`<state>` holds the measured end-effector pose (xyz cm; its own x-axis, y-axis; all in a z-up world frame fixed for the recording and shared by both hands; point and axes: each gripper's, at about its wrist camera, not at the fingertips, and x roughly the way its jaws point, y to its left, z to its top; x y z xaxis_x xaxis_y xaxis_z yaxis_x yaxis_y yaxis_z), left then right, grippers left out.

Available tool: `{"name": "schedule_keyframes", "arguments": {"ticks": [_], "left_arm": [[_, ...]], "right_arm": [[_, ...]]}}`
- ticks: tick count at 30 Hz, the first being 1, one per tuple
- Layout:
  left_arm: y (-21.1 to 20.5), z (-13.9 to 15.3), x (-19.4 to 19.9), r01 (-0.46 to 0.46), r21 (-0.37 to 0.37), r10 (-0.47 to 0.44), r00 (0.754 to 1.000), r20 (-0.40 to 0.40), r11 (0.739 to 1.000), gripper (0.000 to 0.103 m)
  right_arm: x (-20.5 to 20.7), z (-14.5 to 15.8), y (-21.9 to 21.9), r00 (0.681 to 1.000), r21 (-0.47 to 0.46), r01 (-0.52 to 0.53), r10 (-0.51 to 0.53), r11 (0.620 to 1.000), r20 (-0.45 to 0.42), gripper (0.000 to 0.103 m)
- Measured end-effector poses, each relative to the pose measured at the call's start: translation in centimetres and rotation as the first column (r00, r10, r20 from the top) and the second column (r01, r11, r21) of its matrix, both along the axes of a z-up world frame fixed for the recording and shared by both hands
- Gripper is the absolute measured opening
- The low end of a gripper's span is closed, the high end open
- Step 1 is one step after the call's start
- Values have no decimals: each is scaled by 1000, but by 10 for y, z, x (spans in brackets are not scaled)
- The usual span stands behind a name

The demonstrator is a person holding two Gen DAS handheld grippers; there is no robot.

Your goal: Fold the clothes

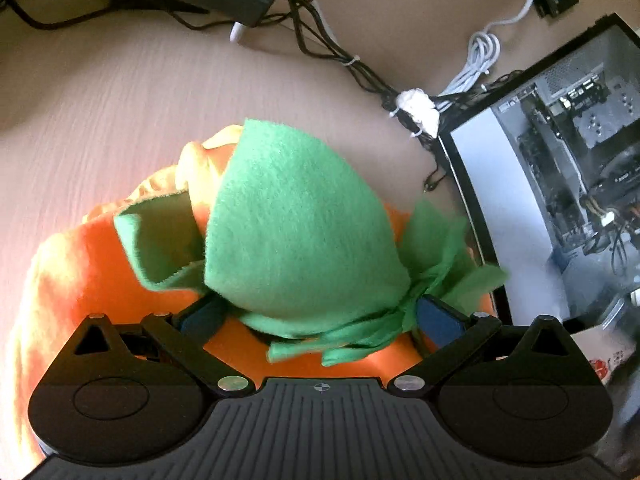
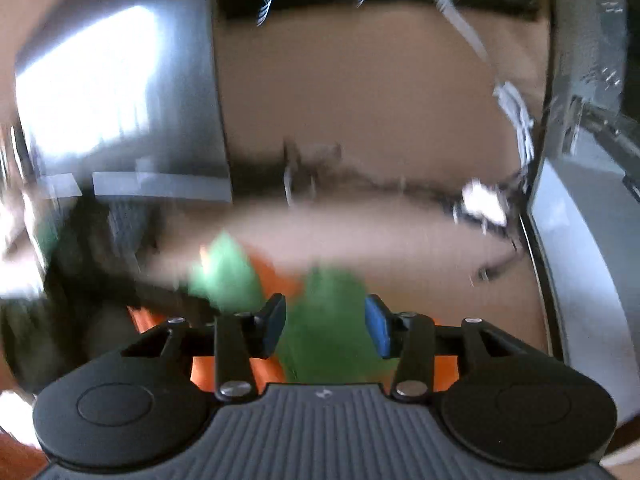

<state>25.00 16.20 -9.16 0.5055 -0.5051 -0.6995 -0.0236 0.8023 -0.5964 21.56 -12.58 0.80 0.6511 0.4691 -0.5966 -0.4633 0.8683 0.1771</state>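
Pale wood-grain table is carrying everything. An open computer case is standing at its right edge, a bundle of black and white cables running beside it. The orange garment is lying crumpled near the table's front, its green felt piece draped on top. Left gripper — jaws standing wide apart, green felt lying between the pads, not pinched. Right gripper — view blurring heavily; jaws parted, green felt showing in the gap, pads not pressing it
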Motion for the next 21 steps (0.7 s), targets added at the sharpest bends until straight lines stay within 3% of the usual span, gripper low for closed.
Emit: {"name": "schedule_keyframes", "arguments": {"ticks": [3,6,10,13,18,21], "left_arm": [[0,1,-4,4,21,-4,1000,-3,1000,103],[9,13,-12,0,23,0,1000,10,1000,103],[20,56,-24,-4,74,-9,985,174,997,103],[26,75,-17,-30,46,18,967,254,999,103],[11,53,16,23,-90,-3,978,211,996,103],[3,20,26,1,-36,2,997,79,999,103]], "right_arm": [[22,9,3,1000,115,10,-8,993,-19,43],[48,-30,24,990,47,-11,17,999,-137,43],[58,-83,29,964,-34,14,-23,999,-265,43],[50,-93,25,969,-18,12,-16,1000,-245,43],[50,-92,27,973,-43,-5,-5,999,-230,43],[54,-82,20,972,-37,-4,-5,999,-234,44]]}}
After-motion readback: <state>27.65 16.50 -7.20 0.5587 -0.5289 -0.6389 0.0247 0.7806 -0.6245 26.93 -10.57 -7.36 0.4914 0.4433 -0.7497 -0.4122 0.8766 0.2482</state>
